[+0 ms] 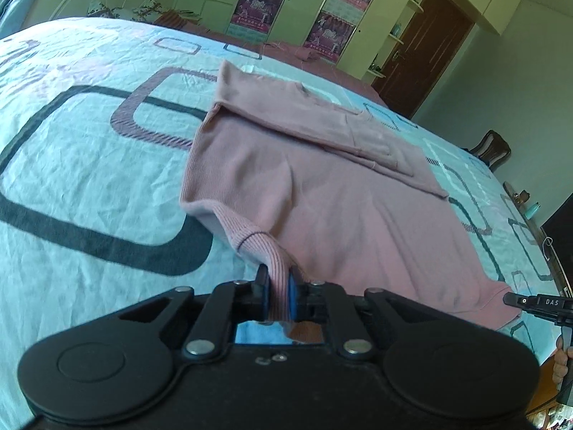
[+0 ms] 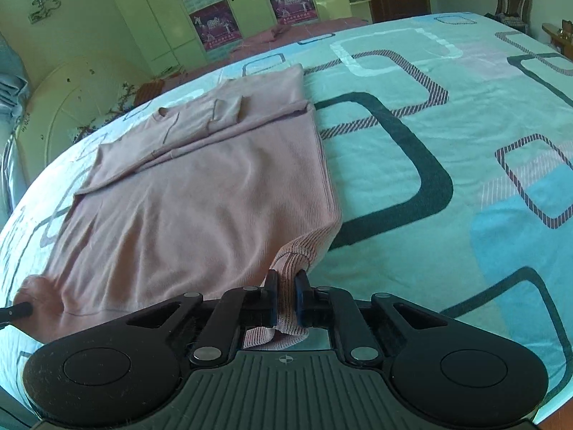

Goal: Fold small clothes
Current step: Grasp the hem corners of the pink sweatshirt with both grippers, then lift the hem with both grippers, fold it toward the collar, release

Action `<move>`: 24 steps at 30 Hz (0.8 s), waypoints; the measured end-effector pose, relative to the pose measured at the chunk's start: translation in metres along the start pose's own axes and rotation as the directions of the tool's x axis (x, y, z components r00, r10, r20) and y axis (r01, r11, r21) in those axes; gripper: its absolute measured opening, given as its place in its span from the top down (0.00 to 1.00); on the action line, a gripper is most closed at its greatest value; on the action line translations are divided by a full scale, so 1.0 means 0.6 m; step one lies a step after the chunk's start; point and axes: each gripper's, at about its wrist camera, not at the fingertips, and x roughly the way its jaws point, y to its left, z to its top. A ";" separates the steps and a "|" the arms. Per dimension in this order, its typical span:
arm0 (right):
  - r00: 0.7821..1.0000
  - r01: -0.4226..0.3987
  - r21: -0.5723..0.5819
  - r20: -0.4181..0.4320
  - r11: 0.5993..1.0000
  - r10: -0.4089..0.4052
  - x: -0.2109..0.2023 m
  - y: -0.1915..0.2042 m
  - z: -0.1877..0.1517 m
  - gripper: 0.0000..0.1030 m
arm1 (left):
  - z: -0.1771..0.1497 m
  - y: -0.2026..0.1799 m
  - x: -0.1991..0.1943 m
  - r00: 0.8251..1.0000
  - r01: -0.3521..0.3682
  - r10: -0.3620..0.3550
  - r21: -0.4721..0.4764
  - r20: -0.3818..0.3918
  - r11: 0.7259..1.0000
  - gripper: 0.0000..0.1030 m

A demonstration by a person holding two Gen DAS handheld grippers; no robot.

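A pink ribbed sweater (image 1: 322, 193) lies on the bed, its sleeves folded across the upper body. My left gripper (image 1: 278, 279) is shut on the ribbed hem at the sweater's near left corner. In the right wrist view the same sweater (image 2: 186, 208) spreads to the left, and my right gripper (image 2: 286, 283) is shut on the ribbed hem at its near right corner. The right gripper's tip shows at the far right edge of the left wrist view (image 1: 530, 302), and the left gripper's tip shows at the left edge of the right wrist view (image 2: 18, 310). Both corners are lifted slightly off the sheet.
The bed is covered by a light blue sheet (image 1: 89, 165) with dark rounded-rectangle patterns. A wardrobe with posters (image 1: 304, 7) and a brown door (image 1: 426, 46) stand beyond the bed. A wooden chair (image 1: 492, 148) is at the bed's right side.
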 end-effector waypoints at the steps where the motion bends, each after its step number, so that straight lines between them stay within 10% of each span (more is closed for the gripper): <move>1: 1.000 -0.003 -0.004 0.009 1.000 0.003 -0.002 0.003 0.008 0.92 | 0.011 -0.002 -0.001 1.000 0.008 -0.008 -0.005 0.017 1.000 0.92; 11: 0.990 -0.076 0.053 0.123 0.996 0.069 0.019 0.011 0.144 0.93 | 0.147 -0.006 0.038 0.983 0.095 -0.081 -0.078 0.165 0.992 0.92; 24: 0.983 -0.095 0.083 0.166 0.992 0.081 0.193 0.018 0.374 0.93 | 0.340 -0.013 0.196 0.968 0.037 -0.019 -0.069 0.251 0.997 0.93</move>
